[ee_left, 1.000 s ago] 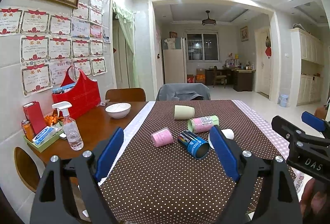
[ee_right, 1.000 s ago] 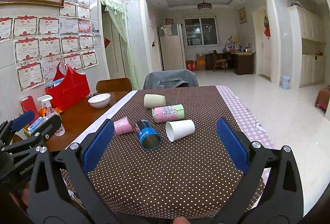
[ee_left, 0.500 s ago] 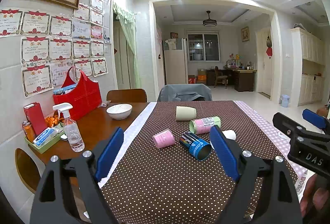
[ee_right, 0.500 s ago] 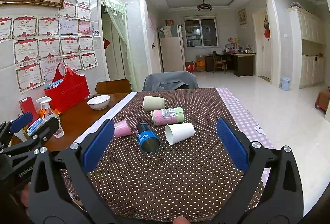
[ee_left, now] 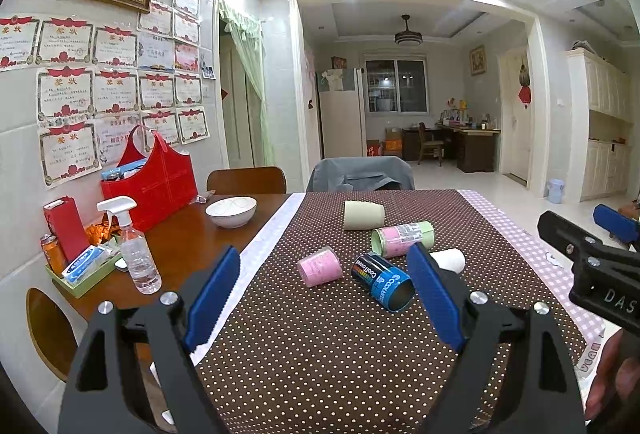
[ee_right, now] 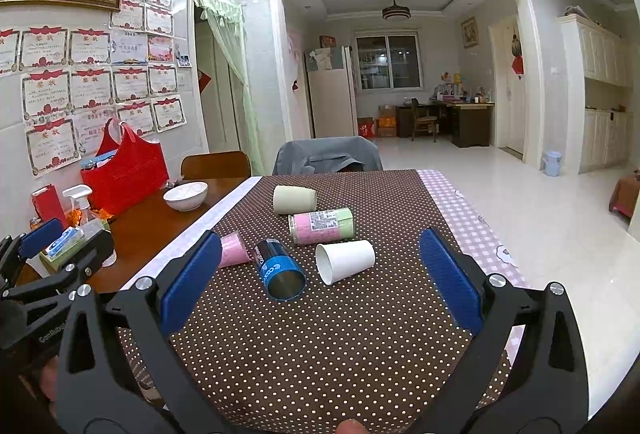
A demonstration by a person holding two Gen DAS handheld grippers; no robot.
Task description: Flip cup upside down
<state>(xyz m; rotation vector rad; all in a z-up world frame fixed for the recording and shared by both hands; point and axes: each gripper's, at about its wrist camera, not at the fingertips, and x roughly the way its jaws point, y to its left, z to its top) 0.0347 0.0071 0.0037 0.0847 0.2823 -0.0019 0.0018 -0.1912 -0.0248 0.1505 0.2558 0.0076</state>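
Several cups lie on their sides on the brown dotted tablecloth (ee_right: 320, 346): a white paper cup (ee_right: 346, 260), a dark blue cup (ee_right: 280, 269), a pink cup (ee_right: 234, 249), a pink-and-green cup (ee_right: 322, 226) and a pale green cup (ee_right: 295, 199). They also show in the left wrist view: blue (ee_left: 382, 281), pink (ee_left: 320, 267), pink-and-green (ee_left: 402, 239), pale green (ee_left: 363, 215), and white (ee_left: 449, 259) partly behind a finger. My left gripper (ee_left: 324, 298) and right gripper (ee_right: 320, 280) are open and empty, held above the near cloth, short of the cups.
On the bare wood at left stand a white bowl (ee_right: 186, 195), a spray bottle (ee_left: 134, 246), a red basket (ee_left: 154, 180) and a green tray with packets (ee_left: 82, 268). Chairs (ee_left: 362, 174) stand at the far edge. The table's right edge drops to the floor.
Both grippers have drifted slightly forward toward the cups; the cups sit a little lower in view. Jaws stay open. No cup has moved.
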